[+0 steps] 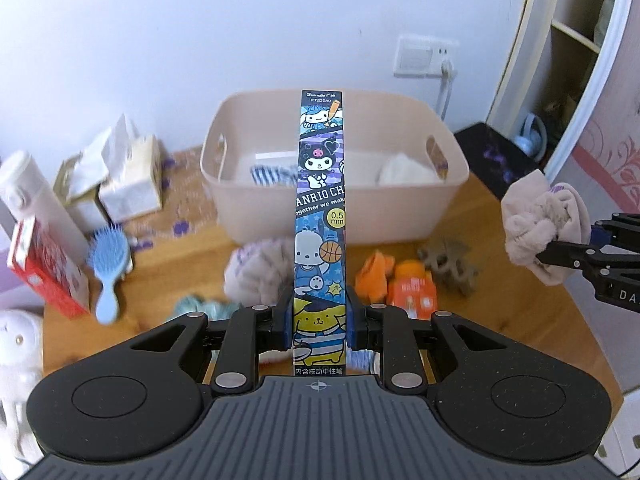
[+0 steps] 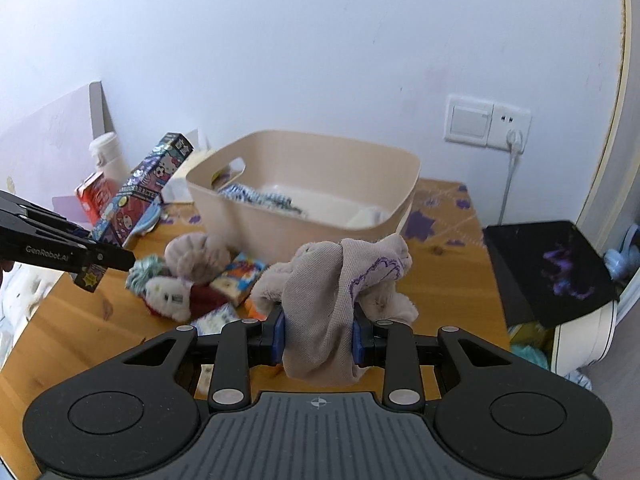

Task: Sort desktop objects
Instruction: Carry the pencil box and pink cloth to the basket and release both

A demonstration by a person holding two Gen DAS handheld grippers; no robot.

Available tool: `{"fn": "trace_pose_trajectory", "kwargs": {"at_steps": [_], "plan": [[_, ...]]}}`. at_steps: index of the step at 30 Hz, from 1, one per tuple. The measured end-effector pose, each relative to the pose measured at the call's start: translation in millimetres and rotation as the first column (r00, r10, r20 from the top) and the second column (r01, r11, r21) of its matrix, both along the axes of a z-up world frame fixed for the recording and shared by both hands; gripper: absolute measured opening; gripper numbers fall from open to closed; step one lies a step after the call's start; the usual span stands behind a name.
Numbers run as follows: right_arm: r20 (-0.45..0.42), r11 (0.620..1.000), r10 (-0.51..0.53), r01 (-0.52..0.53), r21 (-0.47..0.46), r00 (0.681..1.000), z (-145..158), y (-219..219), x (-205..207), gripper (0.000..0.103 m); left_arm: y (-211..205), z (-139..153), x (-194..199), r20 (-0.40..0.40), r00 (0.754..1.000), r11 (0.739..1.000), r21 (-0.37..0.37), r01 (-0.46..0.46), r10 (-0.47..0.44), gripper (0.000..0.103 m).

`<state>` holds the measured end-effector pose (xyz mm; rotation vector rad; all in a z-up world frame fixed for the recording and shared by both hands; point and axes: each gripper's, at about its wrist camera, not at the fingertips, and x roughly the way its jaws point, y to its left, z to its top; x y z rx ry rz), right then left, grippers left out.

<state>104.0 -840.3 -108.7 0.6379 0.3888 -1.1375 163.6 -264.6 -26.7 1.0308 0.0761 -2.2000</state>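
Pen box [image 1: 319, 216], clamped low by the left gripper [image 1: 319, 330] above the table [image 1: 496, 320], could lever out before reaching the bin [image 1: 448, 188], while the right gripper [image 2: 319, 338], closed on a loose sock [image 2: 320, 320], may shed it.

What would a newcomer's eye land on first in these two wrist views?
First, the tall cartoon-printed pen box clamped upright in the left claw, dead centre of the left view. Next, the bunched grey-pink sock gripped in the right claw, held above the wooden desk. Behind both sits the beige tub, already holding striped and white cloth, with a scatter of soft items and small boxes in front of it.
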Motion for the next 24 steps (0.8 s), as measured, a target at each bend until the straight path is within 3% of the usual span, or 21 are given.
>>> {"fn": "trace_pose_trajectory", "kwargs": {"at_steps": [13, 24], "plan": [[0.002, 0.994, -0.069, 0.069, -0.084, 0.998, 18, -43, -16, 0.029, -29, 23, -50, -0.040, 0.998, 0.997, -0.051, 0.050, -0.052, 0.024], [0.011, 0.988, -0.108, 0.109, -0.109, 0.994, 20, -88, -18, 0.029, -67, 22, -100, -0.044, 0.997, 0.995, -0.079, 0.053, -0.057, 0.024]]}}
